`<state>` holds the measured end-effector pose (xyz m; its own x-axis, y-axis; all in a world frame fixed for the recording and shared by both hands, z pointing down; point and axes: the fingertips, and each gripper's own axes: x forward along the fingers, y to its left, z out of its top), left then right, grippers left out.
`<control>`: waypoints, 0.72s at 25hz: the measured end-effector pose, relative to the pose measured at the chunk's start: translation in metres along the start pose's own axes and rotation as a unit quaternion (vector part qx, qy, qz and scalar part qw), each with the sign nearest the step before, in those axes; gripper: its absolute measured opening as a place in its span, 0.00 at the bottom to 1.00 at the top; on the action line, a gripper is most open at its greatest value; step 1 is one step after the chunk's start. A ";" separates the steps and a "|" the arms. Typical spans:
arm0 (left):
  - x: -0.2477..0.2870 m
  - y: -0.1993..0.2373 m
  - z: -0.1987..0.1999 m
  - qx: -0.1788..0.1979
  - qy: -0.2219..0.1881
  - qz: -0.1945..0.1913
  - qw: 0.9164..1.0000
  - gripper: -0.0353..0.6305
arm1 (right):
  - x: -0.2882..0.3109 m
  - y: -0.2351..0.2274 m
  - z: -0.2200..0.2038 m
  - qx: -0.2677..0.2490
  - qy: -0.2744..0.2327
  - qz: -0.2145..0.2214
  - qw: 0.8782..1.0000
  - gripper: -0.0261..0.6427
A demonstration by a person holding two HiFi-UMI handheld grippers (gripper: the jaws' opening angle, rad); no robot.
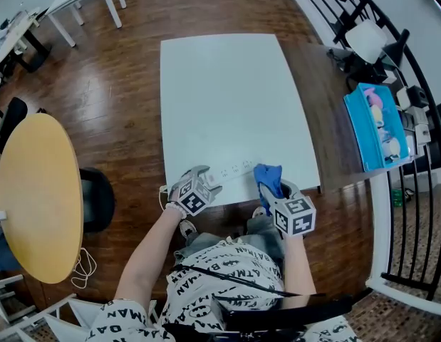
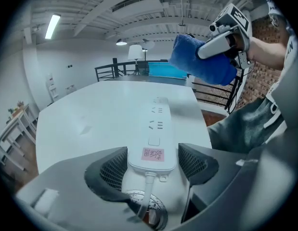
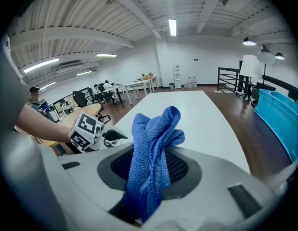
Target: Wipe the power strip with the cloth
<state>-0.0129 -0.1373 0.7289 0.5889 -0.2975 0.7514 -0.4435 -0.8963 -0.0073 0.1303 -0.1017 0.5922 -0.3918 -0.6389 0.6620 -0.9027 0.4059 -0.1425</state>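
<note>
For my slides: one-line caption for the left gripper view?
Left hand-held gripper, jaws open around the white power strip; right hand-held gripper holds the blue cloth beyond.

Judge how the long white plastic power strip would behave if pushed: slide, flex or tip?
Probably rigid: the long white plastic power strip lies straight and flat on the smooth white table. It may well slide when wiped, since the left gripper stands open around its cord end, not clamping it. Its low, flat shape makes tipping unlikely.
</note>
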 end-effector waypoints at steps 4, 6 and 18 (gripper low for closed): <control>0.002 -0.001 -0.001 0.000 0.005 -0.014 1.000 0.56 | -0.003 -0.006 0.000 0.002 0.001 -0.004 1.000 0.24; 0.001 0.000 0.000 0.005 0.002 -0.015 1.000 0.54 | -0.004 -0.007 0.000 0.004 0.000 -0.006 1.000 0.24; -0.025 0.000 0.025 0.027 -0.038 0.033 0.998 0.48 | 0.001 0.009 0.012 -0.076 0.018 0.054 0.996 0.24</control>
<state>-0.0102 -0.1379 0.6939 0.6104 -0.3781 0.6960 -0.4464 -0.8901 -0.0921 0.1201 -0.1065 0.5830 -0.4757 -0.5645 0.6746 -0.8179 0.5661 -0.1031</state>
